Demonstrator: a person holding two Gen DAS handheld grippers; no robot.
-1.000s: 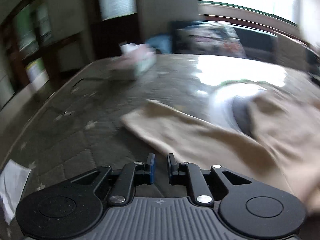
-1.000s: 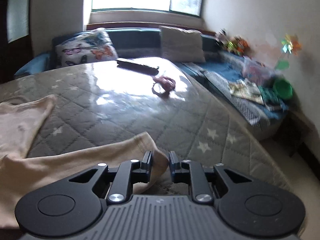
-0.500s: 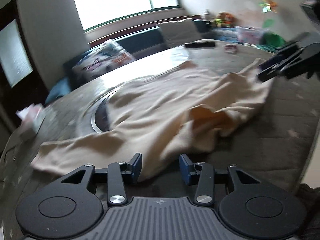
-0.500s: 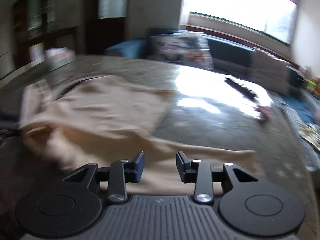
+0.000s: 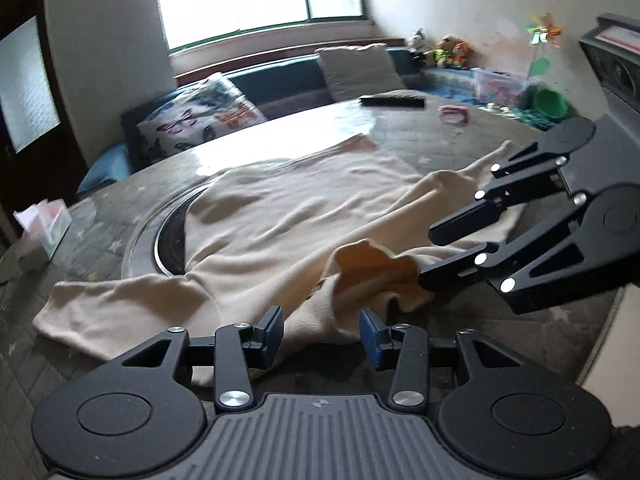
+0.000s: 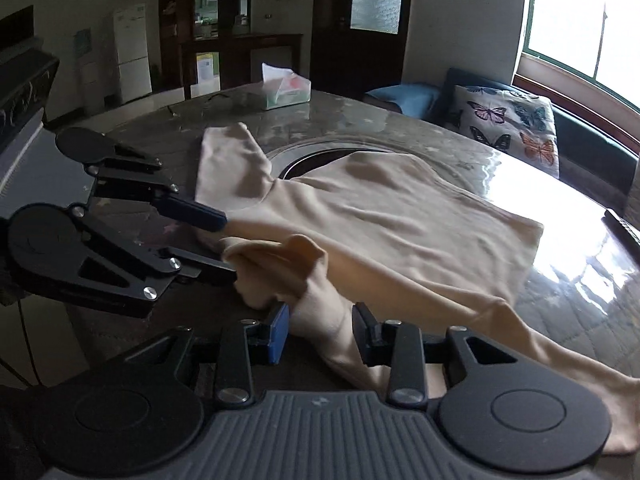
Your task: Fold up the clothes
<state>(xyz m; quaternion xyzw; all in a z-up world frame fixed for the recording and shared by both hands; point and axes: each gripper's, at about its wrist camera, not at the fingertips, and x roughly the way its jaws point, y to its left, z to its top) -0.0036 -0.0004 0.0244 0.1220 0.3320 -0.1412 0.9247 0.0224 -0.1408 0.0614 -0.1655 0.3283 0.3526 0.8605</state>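
Observation:
A beige long-sleeved top (image 5: pixel 296 216) lies spread on the round quilted table (image 5: pixel 100 364), one sleeve out to the left, a bunched collar fold near the front edge. It also shows in the right wrist view (image 6: pixel 400 216). My left gripper (image 5: pixel 320 332) is open, its fingers on either side of the bunched cloth. My right gripper (image 6: pixel 320 330) is open too, astride the same bunch from the other side. Each gripper shows in the other's view, the right gripper (image 5: pixel 436 256) and the left gripper (image 6: pixel 228 244) close together.
A tissue box (image 6: pixel 286 90) stands at the table's far side. A dark remote (image 5: pixel 392 101) and a pink item (image 5: pixel 453 112) lie near the window side. A sunken ring (image 5: pixel 168 236) sits at the table's middle. A sofa with a butterfly pillow (image 5: pixel 196 120) is behind.
Both grippers swung round to face the bunched collar near the front edge and opened wider. The shirt now lies bunched between them.

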